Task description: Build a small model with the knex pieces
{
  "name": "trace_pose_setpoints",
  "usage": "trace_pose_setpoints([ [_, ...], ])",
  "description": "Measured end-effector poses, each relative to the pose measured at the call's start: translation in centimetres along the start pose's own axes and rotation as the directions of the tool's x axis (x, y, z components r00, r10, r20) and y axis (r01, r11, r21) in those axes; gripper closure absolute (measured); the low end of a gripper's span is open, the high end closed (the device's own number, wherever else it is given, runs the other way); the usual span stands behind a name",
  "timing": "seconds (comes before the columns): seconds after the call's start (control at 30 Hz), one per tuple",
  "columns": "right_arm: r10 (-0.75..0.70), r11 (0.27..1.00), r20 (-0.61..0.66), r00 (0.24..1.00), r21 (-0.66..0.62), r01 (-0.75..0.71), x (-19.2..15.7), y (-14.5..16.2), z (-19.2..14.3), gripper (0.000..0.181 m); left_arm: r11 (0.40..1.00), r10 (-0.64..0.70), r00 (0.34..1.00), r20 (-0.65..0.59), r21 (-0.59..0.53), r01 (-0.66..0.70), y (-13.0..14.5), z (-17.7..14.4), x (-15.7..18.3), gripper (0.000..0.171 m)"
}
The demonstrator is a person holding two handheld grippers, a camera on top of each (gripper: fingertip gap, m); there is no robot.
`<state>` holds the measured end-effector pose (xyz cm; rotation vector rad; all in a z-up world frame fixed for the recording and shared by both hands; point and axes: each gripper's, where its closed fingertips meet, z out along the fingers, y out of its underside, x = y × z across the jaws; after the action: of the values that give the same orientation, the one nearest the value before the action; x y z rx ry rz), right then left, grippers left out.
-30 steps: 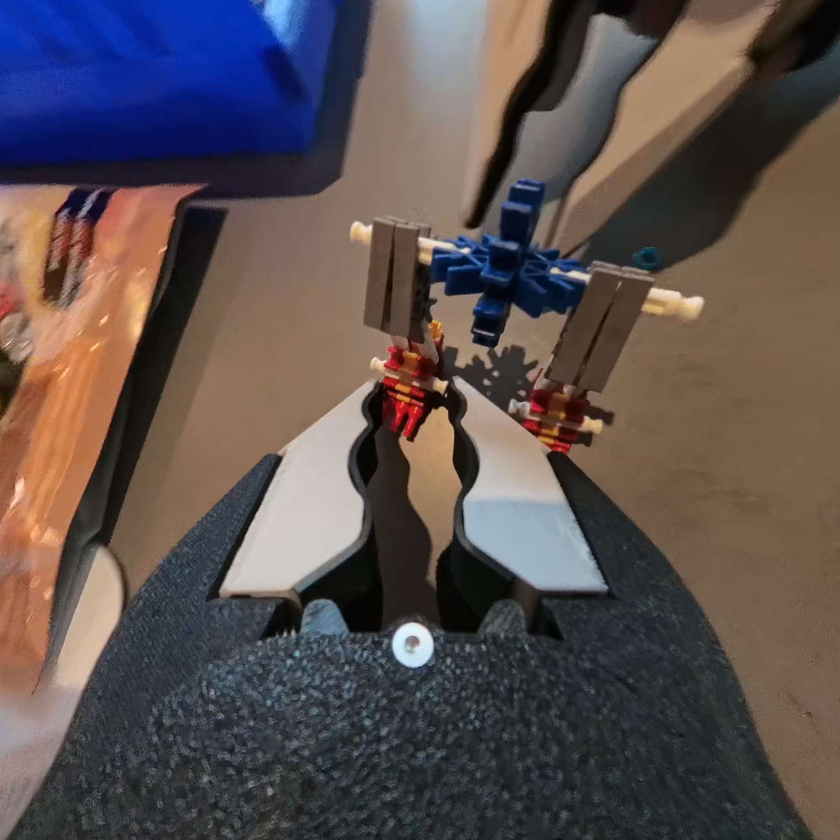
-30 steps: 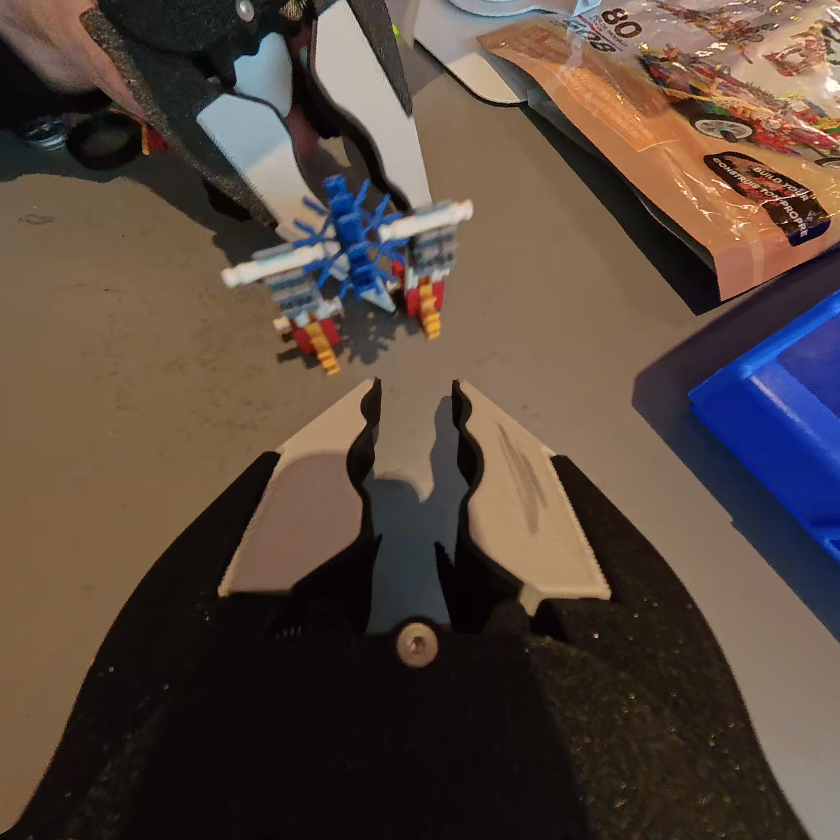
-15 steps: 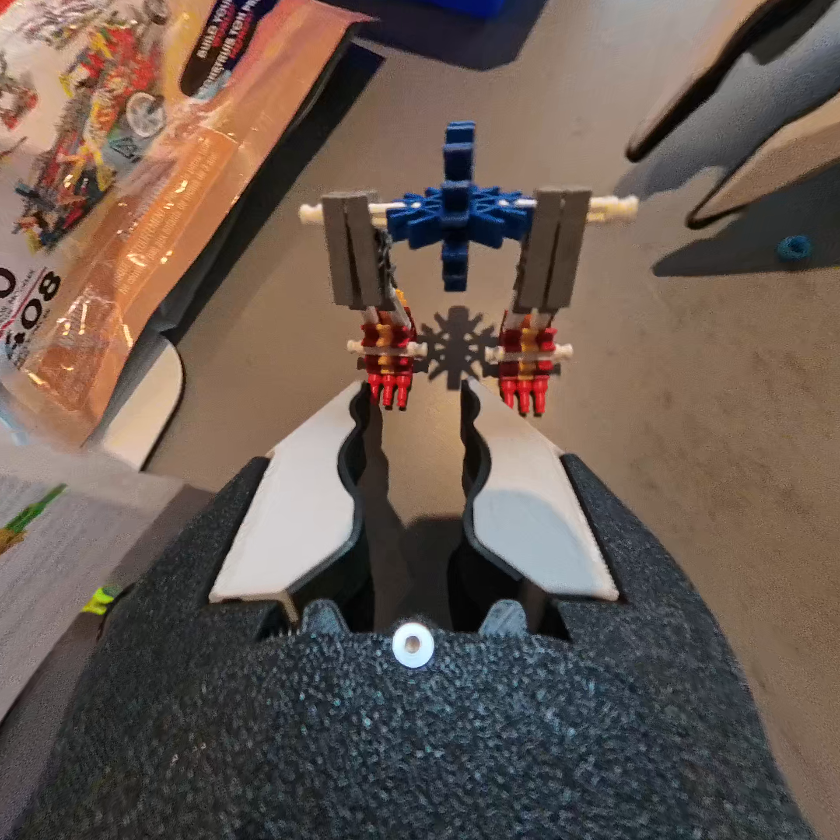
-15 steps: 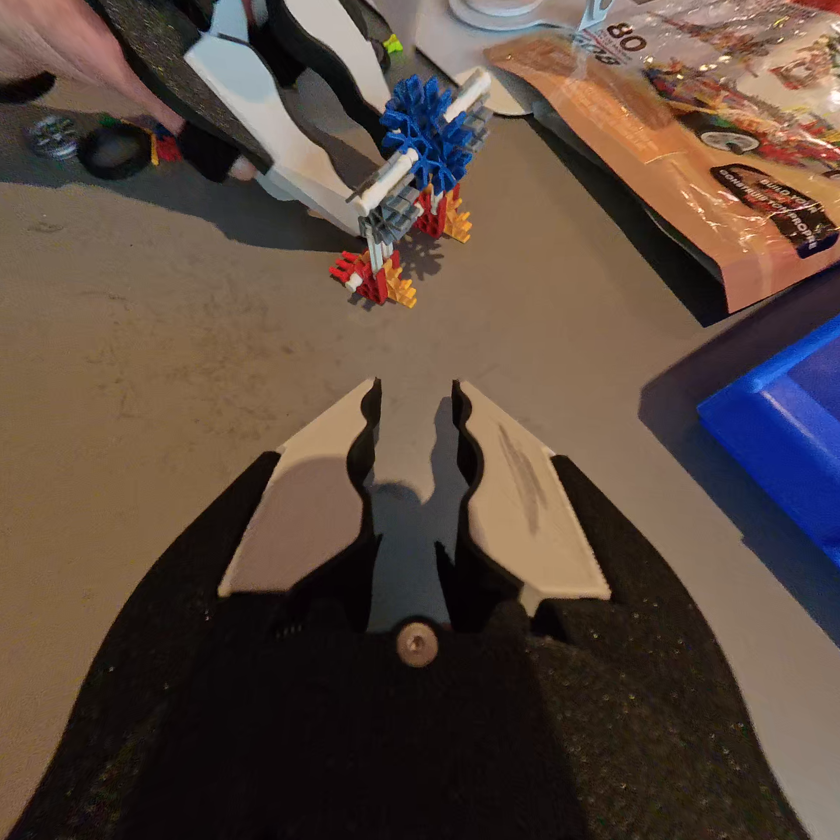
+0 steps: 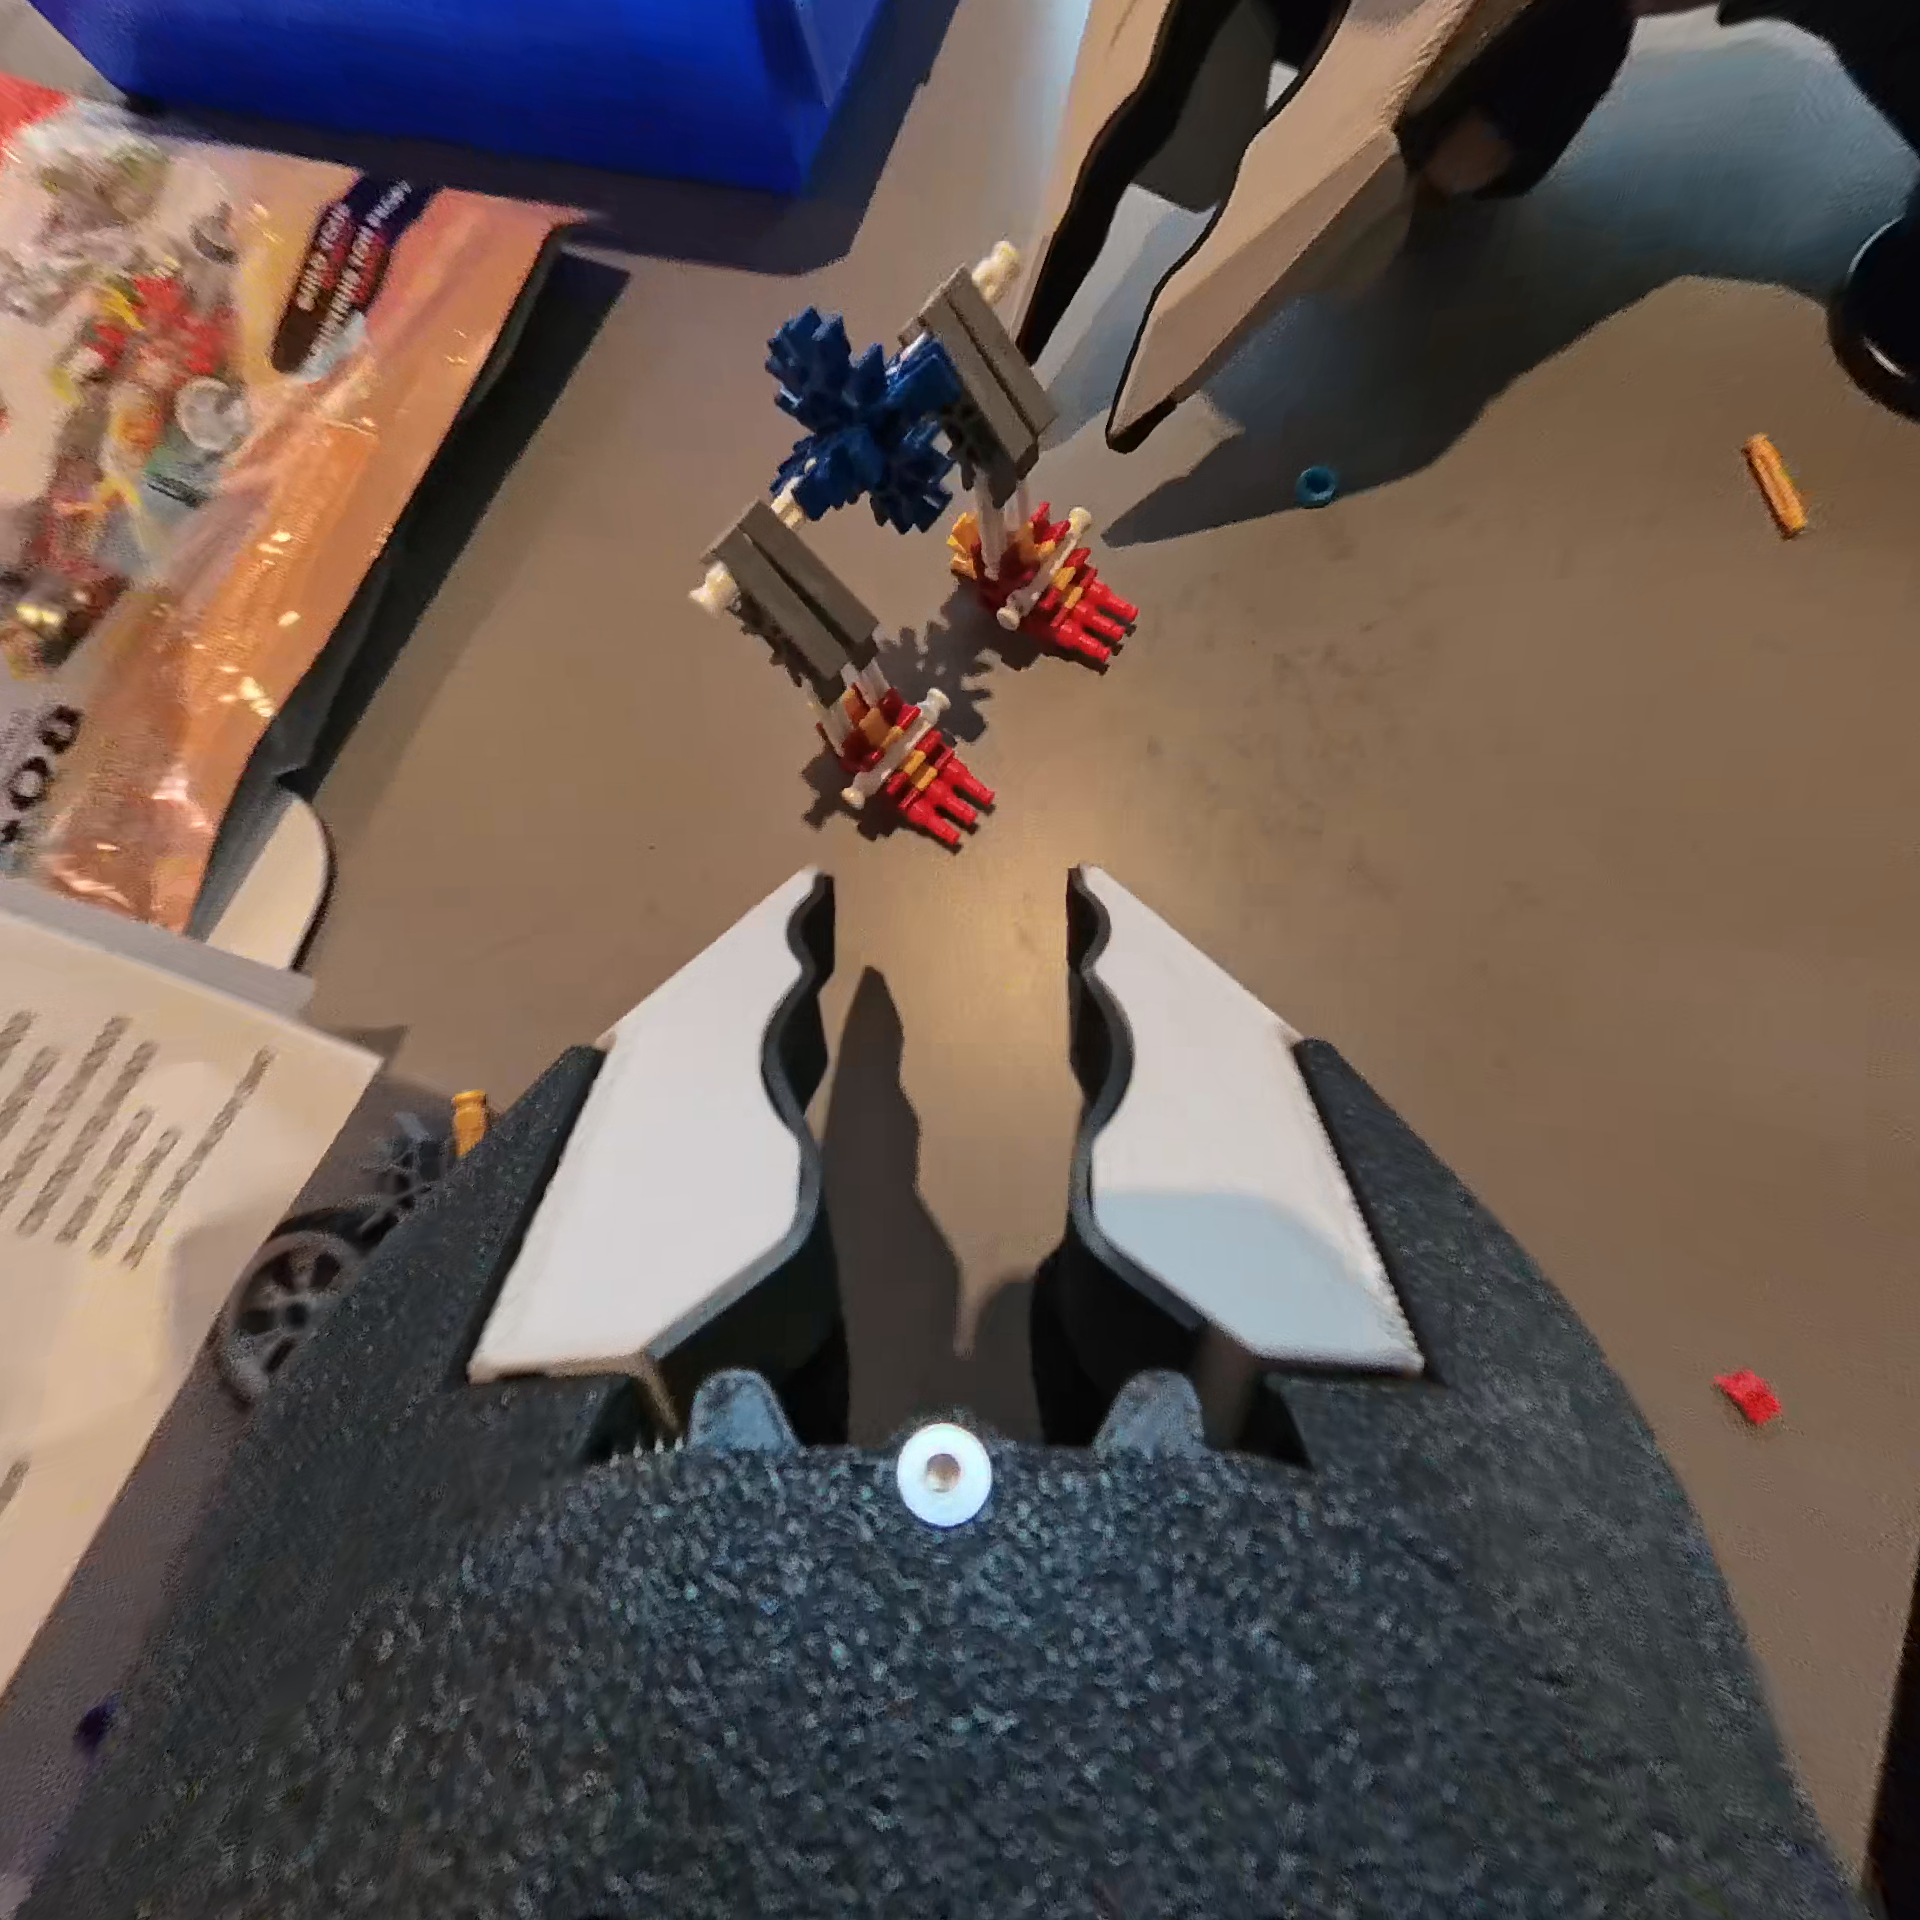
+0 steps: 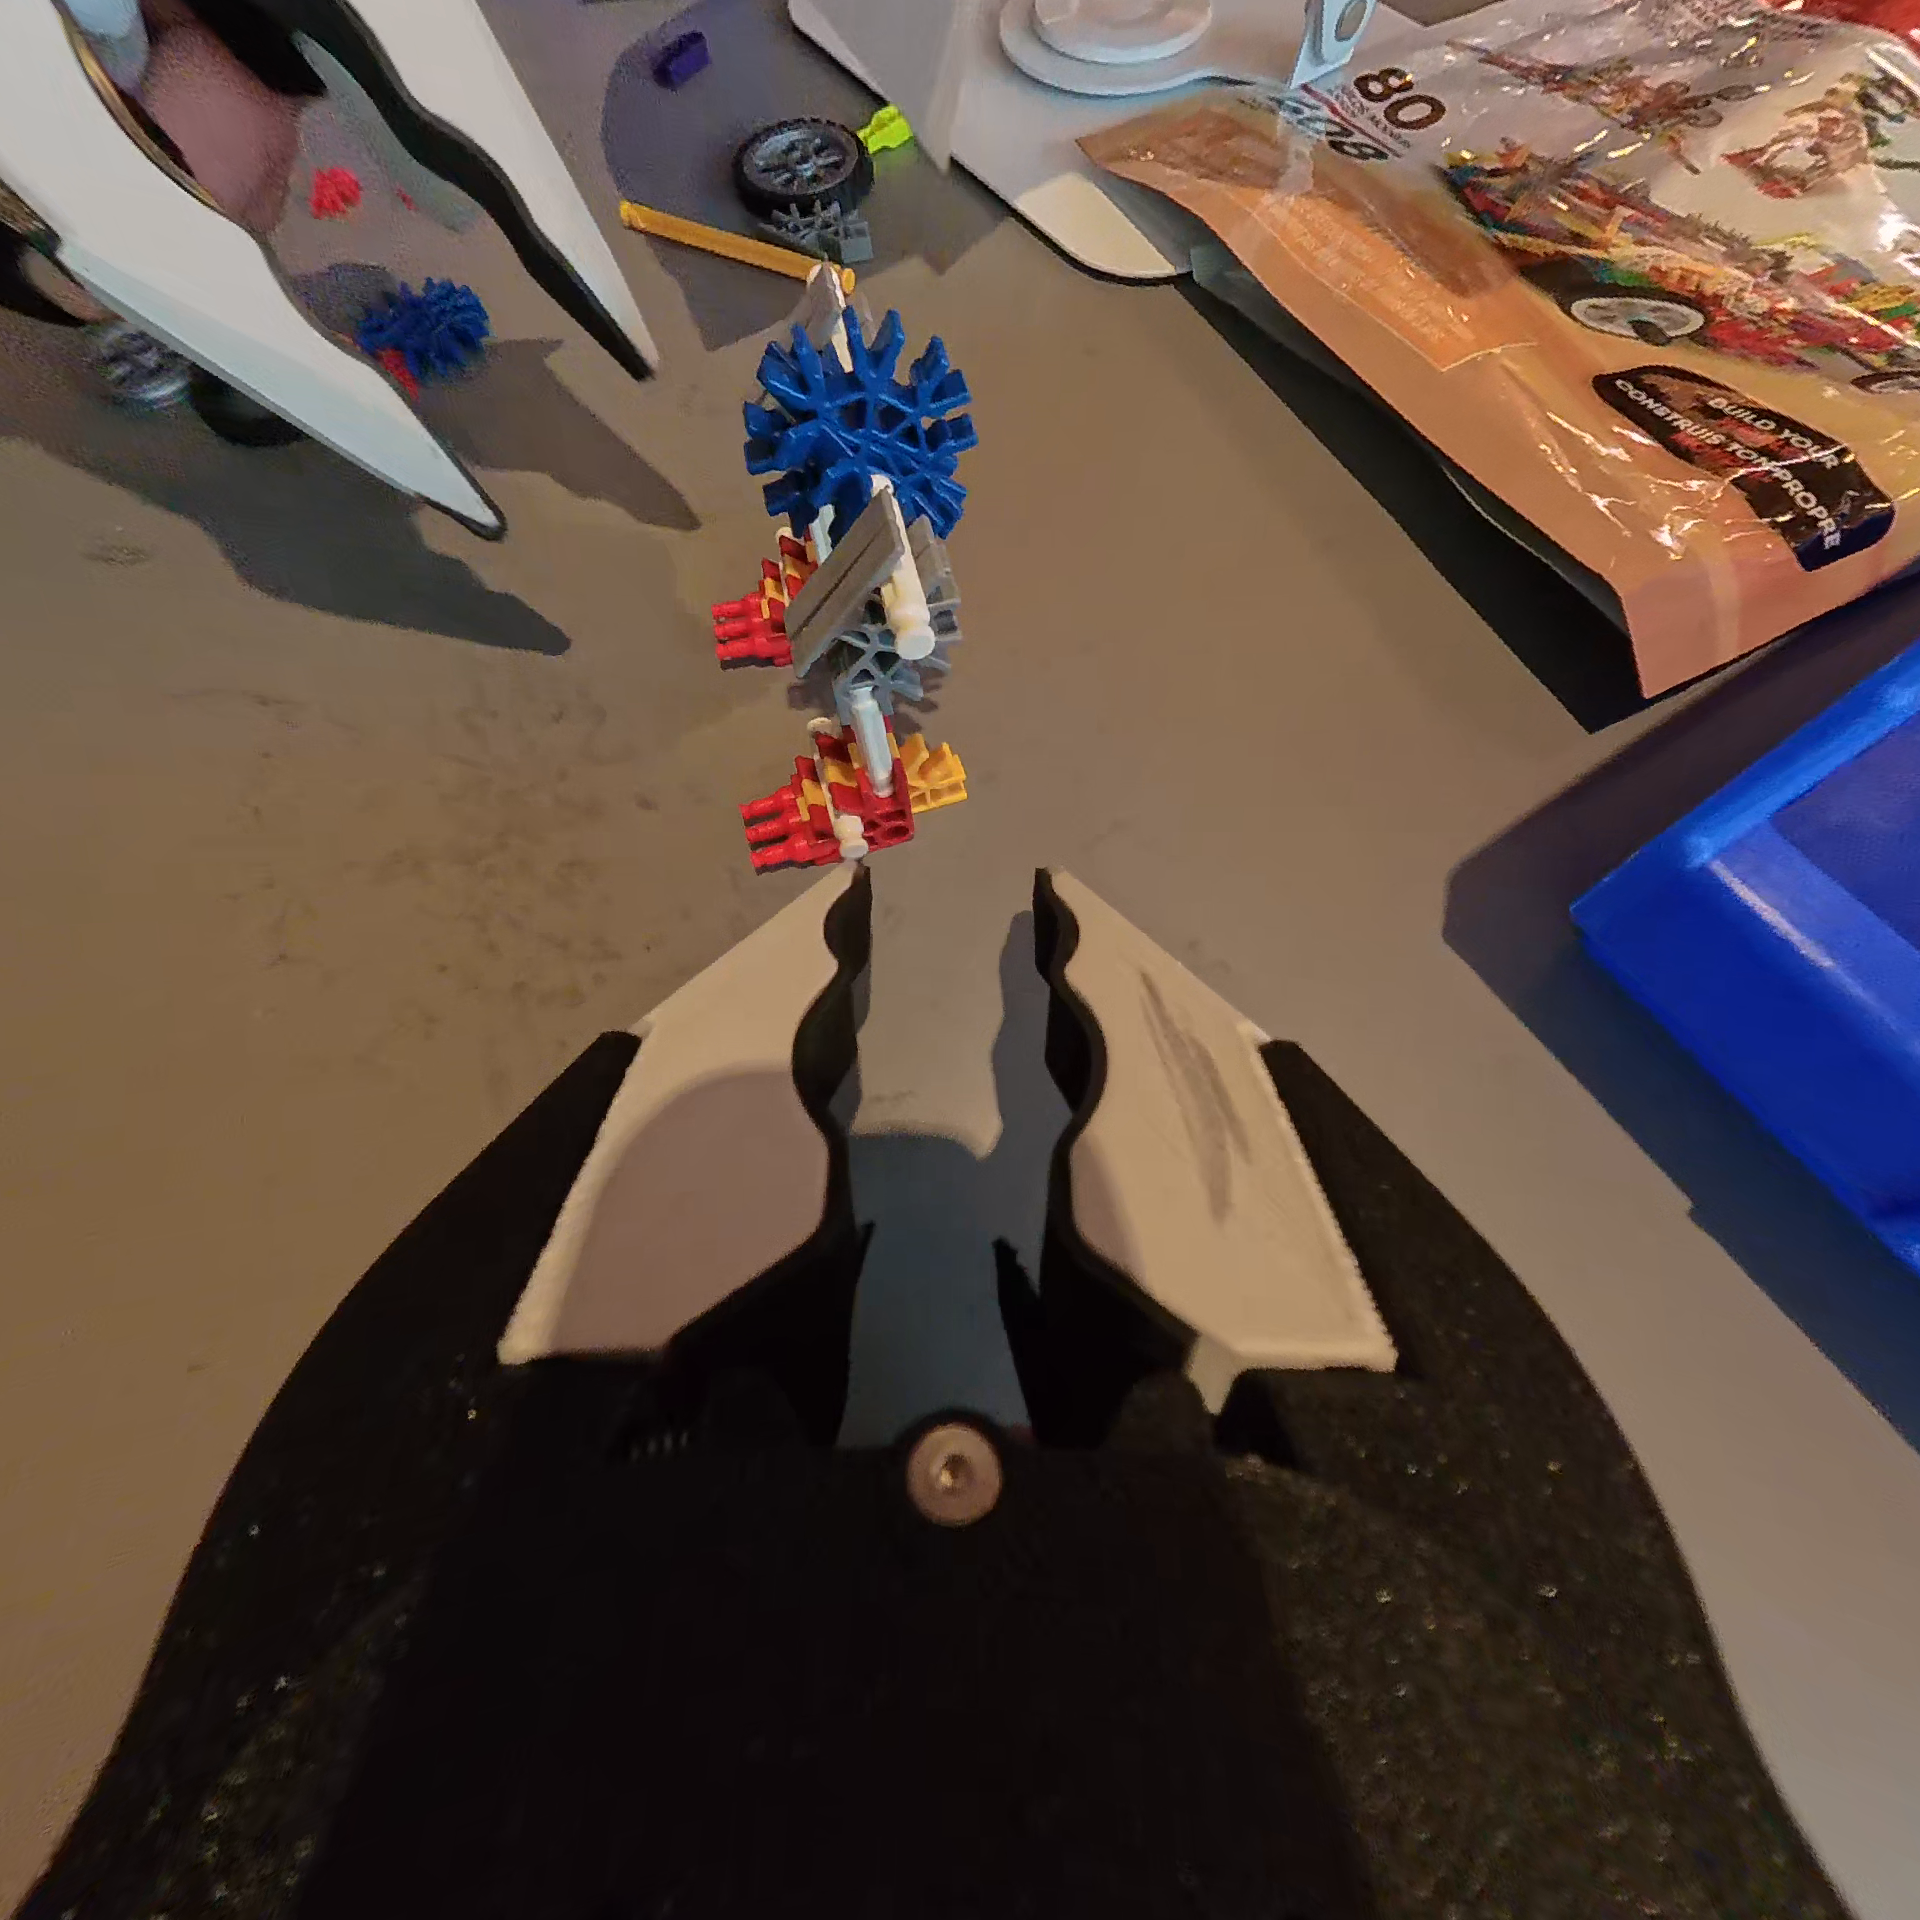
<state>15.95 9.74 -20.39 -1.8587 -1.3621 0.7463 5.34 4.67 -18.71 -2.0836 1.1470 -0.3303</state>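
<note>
Your blue bin (image 5: 499,83) runs off the top edge of the left wrist view at 11 o'clock, and again off the right edge of the right wrist view at 3 o'clock, so its contents stay out of sight. The toy-kit bag (image 5: 197,499) at 9 o'clock is motion-blurred and cropped on the left. The paper sheet (image 5: 114,1195) at 8 o'clock is smeared past reading. Your left hand-held gripper (image 5: 949,894) half covers a small black wheel (image 5: 281,1299). In the right wrist view, the other gripper's fingers (image 6: 312,343) partly hide a blue connector (image 6: 426,327).
</note>
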Motion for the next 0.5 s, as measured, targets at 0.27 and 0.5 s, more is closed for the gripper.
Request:
trace_pose_setpoints([
  [0.27, -0.104, 0.993, -0.001, 0.995, 0.058, 0.104, -1.6, -1.7, 0.4, 0.148, 0.989, 0.08, 0.984, 0.162, 0.111, -0.099, -1.6, 0.0, -3.6, 0.13],
  [0.5, -0.109, 0.985, -0.079, 0.991, 0.128, 0.119, -0.6, -3.4, 0.0, 0.136, 0.94, 0.267, 0.955, 0.132, 0.183, -0.288, -4.6, 2.0, -3.2, 0.115],
])
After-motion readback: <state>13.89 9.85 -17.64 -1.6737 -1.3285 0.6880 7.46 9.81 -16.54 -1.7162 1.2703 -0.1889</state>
